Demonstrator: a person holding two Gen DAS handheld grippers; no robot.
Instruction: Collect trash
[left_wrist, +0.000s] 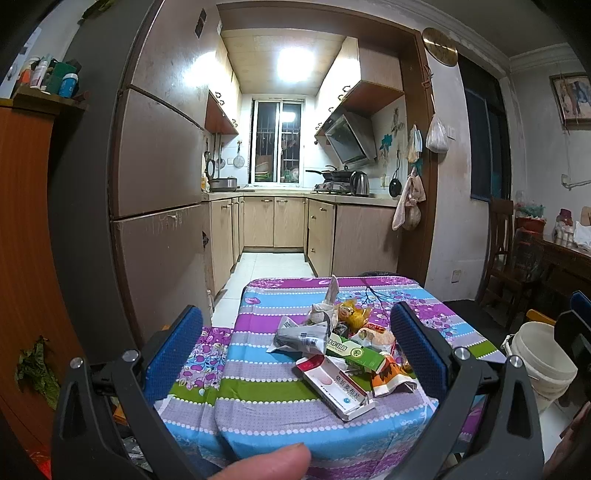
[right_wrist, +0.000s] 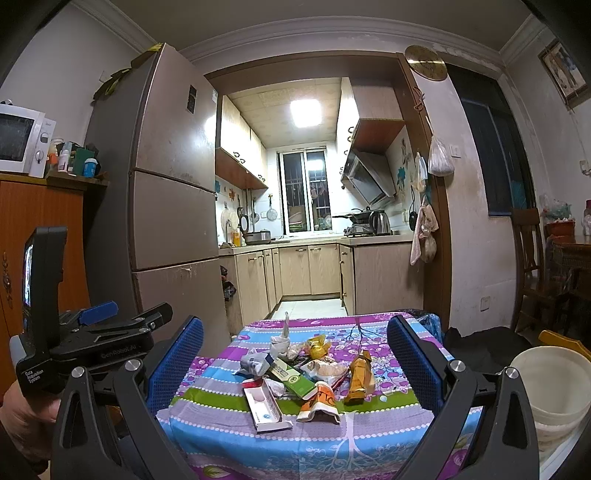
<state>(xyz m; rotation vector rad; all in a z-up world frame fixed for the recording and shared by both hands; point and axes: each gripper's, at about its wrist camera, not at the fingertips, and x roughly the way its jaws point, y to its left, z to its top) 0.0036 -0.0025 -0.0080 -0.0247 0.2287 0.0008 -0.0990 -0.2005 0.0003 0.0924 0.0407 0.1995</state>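
A heap of trash lies on a small table with a striped floral cloth (left_wrist: 266, 402) (right_wrist: 221, 406). In it are a red-and-white carton (left_wrist: 334, 384) (right_wrist: 266, 404), a green box (left_wrist: 354, 352) (right_wrist: 291, 374), crumpled grey paper (left_wrist: 301, 334) (right_wrist: 255, 360), an orange wrapper (left_wrist: 388, 376) (right_wrist: 319, 402), a yellow wrapper (left_wrist: 351, 312) (right_wrist: 317, 343) and a brown packet (right_wrist: 360, 376). My left gripper (left_wrist: 297, 349) hangs open just short of the heap, nothing between its blue pads. My right gripper (right_wrist: 295, 367) is open too, farther back and empty.
A white plastic bucket (left_wrist: 539, 354) (right_wrist: 554, 387) stands on the floor right of the table. A tall fridge (left_wrist: 159, 166) (right_wrist: 173, 184) rises at the left, with a wooden cabinet (right_wrist: 37, 236) beside it. Chairs (left_wrist: 502, 243) and a kitchen lie beyond. A thumb (left_wrist: 266, 463) shows at the bottom.
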